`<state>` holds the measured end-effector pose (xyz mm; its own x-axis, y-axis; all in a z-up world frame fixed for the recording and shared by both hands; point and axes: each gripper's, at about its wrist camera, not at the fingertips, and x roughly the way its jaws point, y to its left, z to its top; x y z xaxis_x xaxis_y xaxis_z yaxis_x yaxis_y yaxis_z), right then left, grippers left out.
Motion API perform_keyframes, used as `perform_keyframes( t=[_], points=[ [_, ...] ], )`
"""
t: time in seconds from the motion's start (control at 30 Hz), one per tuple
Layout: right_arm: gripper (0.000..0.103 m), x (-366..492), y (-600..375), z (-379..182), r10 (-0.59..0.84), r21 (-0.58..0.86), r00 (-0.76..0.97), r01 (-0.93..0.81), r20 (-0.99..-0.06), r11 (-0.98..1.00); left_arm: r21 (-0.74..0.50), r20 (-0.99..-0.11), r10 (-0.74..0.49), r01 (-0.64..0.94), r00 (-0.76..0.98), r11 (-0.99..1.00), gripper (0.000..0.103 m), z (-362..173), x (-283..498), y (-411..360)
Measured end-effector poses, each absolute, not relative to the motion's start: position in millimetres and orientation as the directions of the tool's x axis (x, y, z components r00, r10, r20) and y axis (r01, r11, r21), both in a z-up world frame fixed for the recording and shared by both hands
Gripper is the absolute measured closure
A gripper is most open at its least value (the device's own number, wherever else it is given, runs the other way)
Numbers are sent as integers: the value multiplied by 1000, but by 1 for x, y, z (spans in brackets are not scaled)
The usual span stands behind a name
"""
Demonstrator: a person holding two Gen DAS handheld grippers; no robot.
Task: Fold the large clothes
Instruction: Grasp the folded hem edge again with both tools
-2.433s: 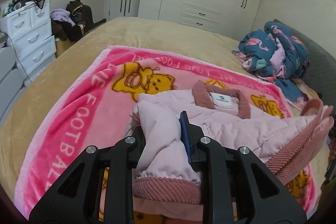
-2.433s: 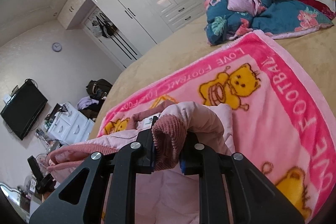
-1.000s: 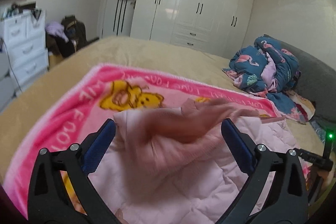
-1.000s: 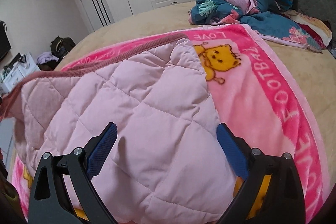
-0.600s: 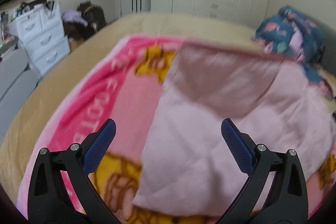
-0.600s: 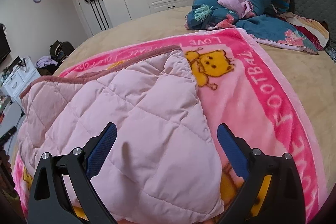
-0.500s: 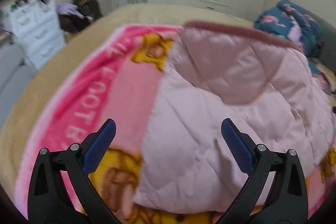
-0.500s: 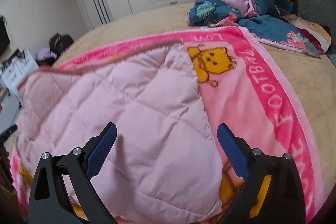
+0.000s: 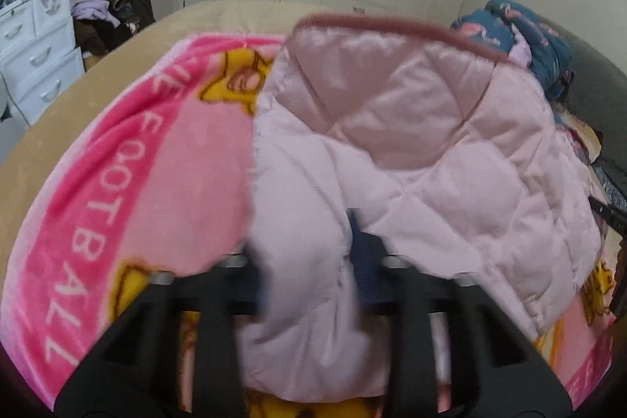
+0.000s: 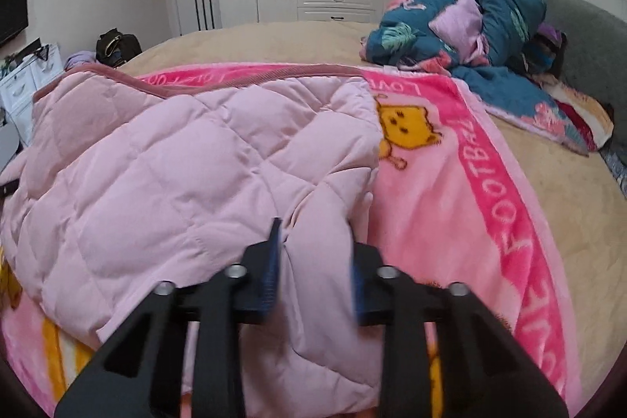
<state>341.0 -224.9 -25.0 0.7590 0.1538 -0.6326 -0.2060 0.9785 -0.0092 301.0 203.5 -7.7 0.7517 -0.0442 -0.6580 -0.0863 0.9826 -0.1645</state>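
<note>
Quilted pink jacket [image 10: 188, 159] lies spread back-up on the pink football blanket [image 10: 490, 183] covering the bed [image 10: 274, 38], its ribbed hem [image 9: 392, 24] at the far edge. Half a second ago both grippers stood wide open and empty above it; now the left gripper [image 9: 309, 261] and right gripper [image 10: 315, 253] have each closed on a fold of the jacket's near edge. A fresh two-point hold suggests the next fold is about to start.
</note>
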Motion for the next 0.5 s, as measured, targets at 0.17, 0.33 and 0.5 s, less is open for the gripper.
perform_keyframes(
  t=[0.17,0.33,0.5],
  points=[
    [84,345,-237,9,165,45,808,-169,-565,985,-137,-574,-8,-86,819,987,91,21,302,195],
    [85,377,-236,19,158,76,814,-140,-560,987,-162,-578,10,-127,816,979,91,32,329,202],
    [85,412,-233,2,128,99,793,-85,-595,991,-93,-631,61,-153,774,984,91,23,363,201]
  ],
)
